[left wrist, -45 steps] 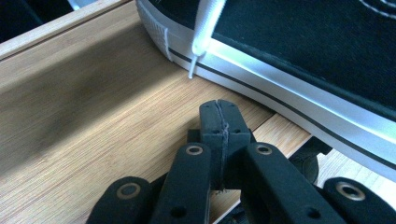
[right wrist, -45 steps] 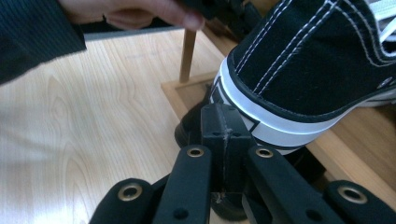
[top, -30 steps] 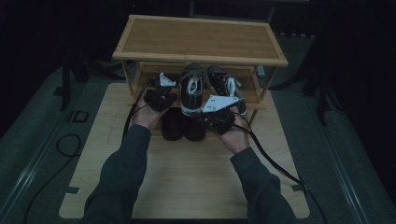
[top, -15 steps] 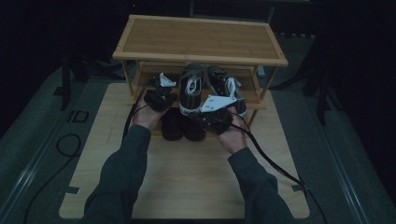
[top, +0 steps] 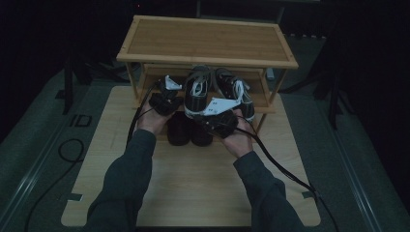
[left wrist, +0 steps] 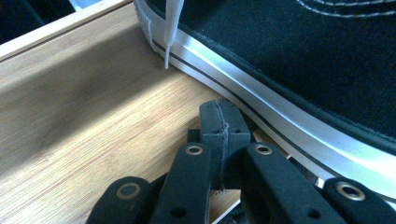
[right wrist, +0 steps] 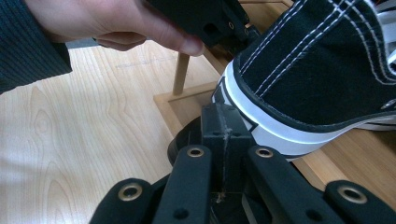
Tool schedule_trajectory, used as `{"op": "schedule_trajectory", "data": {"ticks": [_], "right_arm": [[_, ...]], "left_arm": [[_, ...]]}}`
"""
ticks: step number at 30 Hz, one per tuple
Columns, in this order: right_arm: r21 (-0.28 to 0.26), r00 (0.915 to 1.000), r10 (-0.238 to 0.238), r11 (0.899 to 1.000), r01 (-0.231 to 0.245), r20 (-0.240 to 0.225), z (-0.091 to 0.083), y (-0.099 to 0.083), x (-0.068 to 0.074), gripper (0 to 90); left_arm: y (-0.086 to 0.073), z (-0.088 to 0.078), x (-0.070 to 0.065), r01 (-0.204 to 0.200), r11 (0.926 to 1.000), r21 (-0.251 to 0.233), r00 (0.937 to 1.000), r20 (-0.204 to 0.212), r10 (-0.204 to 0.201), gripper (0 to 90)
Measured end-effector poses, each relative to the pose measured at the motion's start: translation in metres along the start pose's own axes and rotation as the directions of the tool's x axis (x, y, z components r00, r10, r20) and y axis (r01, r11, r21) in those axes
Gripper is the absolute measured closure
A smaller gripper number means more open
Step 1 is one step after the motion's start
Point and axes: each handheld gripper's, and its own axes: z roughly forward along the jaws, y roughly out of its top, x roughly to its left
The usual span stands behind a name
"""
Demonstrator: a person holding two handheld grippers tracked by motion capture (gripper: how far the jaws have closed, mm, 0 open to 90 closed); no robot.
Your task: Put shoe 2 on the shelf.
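Two black canvas sneakers with white soles (top: 198, 89) stand on the lower shelf of a bamboo shoe rack (top: 208, 41). My left gripper (top: 165, 96) is at the shelf's left part, beside the left sneaker. In the left gripper view its jaws (left wrist: 219, 135) are pressed together with nothing between them, tips close to the white sole (left wrist: 280, 116) above the shelf wood (left wrist: 93, 121). My right gripper (top: 220, 121) is held in front of the shelf. Its jaws (right wrist: 222, 126) are also shut and empty, just before a sneaker's heel (right wrist: 299, 88).
A pair of dark shoes (top: 188, 128) stands on the pale wooden board (top: 193, 183) in front of the rack, between my hands. Black cables (top: 280, 169) trail back from both grippers. The rack's top shelf is bare. Dark floor surrounds the board.
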Motion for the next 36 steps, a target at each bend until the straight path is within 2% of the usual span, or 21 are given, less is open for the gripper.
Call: {"op": "schedule_trajectory", "data": {"ticks": [4,7,11,17,18,19,20,21,24,31,33,36], "right_arm": [[0.003,1.0000,0.003,1.000,-0.003,-0.004,-0.001,-0.001,-0.001,90.0],[-0.002,0.9999,0.006,1.000,-0.006,0.012,-0.003,0.000,-0.003,90.0],[0.016,0.9999,-0.001,1.000,0.001,0.012,0.001,-0.001,-0.003,90.0],[0.004,0.9998,0.006,1.000,-0.006,0.018,0.005,0.000,-0.003,90.0],[0.004,0.9994,0.007,1.000,-0.007,0.034,0.005,0.001,-0.003,90.0],[0.016,0.9970,0.011,1.000,-0.012,0.076,0.006,0.000,-0.004,90.0],[0.024,0.9959,0.032,0.999,-0.034,0.085,0.008,-0.002,-0.008,90.0],[0.017,0.9968,0.056,0.998,-0.057,0.056,0.008,-0.003,-0.011,90.0],[0.024,0.9973,0.040,0.999,-0.041,0.062,0.011,-0.003,-0.009,90.0],[0.037,0.9971,0.037,0.999,-0.040,0.067,0.010,-0.003,-0.012,90.0],[0.037,0.9961,0.036,0.999,-0.039,0.080,0.009,-0.001,-0.012,90.0],[0.051,0.9967,0.035,0.998,-0.039,0.073,0.012,-0.003,-0.013,90.0]], "left_arm": [[0.000,0.000,0.000,0.001,1.0000,-0.001,1.0000,0.000,-0.001,90.0],[0.000,0.000,0.000,0.001,1.0000,0.000,1.0000,0.000,-0.001,90.0],[0.000,0.000,0.000,0.001,1.0000,0.000,1.0000,0.001,-0.001,90.0],[0.000,0.000,0.000,0.000,1.0000,0.000,1.0000,0.000,0.000,90.0],[0.000,0.000,0.000,0.000,1.0000,-0.001,1.0000,0.001,0.000,90.0],[0.000,0.000,0.000,-0.001,1.0000,-0.001,1.0000,0.000,0.001,90.0],[0.000,0.000,0.000,-0.001,1.0000,-0.003,1.0000,0.001,0.001,90.0],[0.000,0.000,0.000,-0.003,1.0000,-0.003,1.0000,0.001,0.003,90.0],[-0.001,0.000,0.001,0.001,1.0000,-0.005,1.0000,0.008,-0.001,90.0],[0.000,0.000,0.001,0.001,1.0000,-0.002,1.0000,0.004,-0.001,90.0],[0.000,0.000,0.001,0.001,1.0000,-0.003,1.0000,0.004,-0.001,90.0],[0.000,0.000,0.001,0.002,1.0000,-0.002,1.0000,0.005,-0.002,90.0]]}}
